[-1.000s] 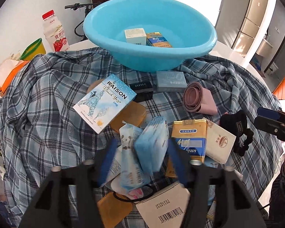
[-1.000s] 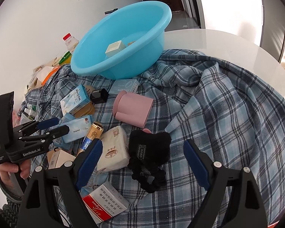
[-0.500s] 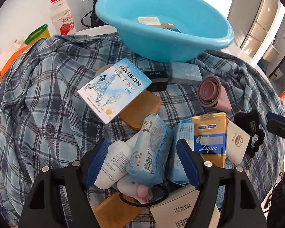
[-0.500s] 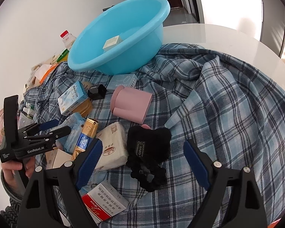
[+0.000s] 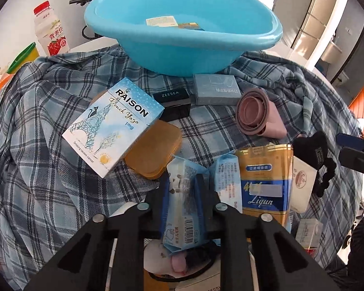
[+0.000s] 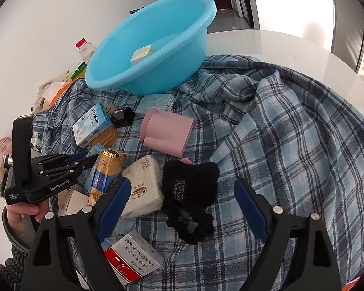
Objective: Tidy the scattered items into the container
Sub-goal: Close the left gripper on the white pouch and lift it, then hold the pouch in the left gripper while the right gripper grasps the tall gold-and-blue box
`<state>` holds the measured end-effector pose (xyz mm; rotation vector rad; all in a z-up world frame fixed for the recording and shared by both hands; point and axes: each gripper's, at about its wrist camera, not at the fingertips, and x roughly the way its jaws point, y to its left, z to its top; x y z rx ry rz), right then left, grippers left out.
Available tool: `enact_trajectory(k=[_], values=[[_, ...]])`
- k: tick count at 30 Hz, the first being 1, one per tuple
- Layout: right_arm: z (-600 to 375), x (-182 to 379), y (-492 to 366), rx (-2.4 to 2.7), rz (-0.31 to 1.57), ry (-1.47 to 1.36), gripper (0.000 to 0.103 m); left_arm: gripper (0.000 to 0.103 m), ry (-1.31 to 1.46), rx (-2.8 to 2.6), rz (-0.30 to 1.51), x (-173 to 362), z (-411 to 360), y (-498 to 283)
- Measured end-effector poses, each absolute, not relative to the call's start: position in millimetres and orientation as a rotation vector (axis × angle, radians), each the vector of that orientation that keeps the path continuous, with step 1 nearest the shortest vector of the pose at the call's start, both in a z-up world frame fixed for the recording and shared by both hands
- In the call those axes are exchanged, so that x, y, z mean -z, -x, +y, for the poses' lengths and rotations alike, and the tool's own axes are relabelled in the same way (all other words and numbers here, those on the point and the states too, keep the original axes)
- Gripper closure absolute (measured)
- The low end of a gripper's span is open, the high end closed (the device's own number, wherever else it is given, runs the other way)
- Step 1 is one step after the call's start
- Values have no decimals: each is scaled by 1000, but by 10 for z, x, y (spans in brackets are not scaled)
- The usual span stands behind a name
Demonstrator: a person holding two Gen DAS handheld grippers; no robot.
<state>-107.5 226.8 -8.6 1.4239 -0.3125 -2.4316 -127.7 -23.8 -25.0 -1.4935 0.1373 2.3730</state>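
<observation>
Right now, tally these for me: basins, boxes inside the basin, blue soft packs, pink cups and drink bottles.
blue basin: 1
boxes in the basin: 2, white box, blue and gold box
blue soft packs: 2, held pack in the left gripper, loose pack
pink cup: 1
drink bottle: 1
Total: 7

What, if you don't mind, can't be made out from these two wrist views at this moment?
- Left wrist view: whatever lies under the wipes packet; the shut left gripper hides it.
- Left wrist view: most of the blue basin's floor, hidden by its near wall.
- Right wrist view: the left gripper's fingertips, hidden behind the gold carton.
- Right wrist view: small print on the red-and-white box, too small to read.
</observation>
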Motion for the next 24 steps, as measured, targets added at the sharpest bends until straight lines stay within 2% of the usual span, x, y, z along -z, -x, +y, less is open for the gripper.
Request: enact_trajectory(k=[2,10,18,24], values=[[2267,77,1074,2435,-311,-1424,17,89,1479,-2380,96,174,-295,1253],[1940,2,1039,2344,-236,-1376,17,89,1401,-2495,147,-147,-519,1039],[1450,-202,1033,2264,-74,-1294,17,89,1368,-2557,127,-294,-761,909],[1020,-180,1135,2069,-129,-1312,17,89,1367,-2579,75,-310,-884,880]])
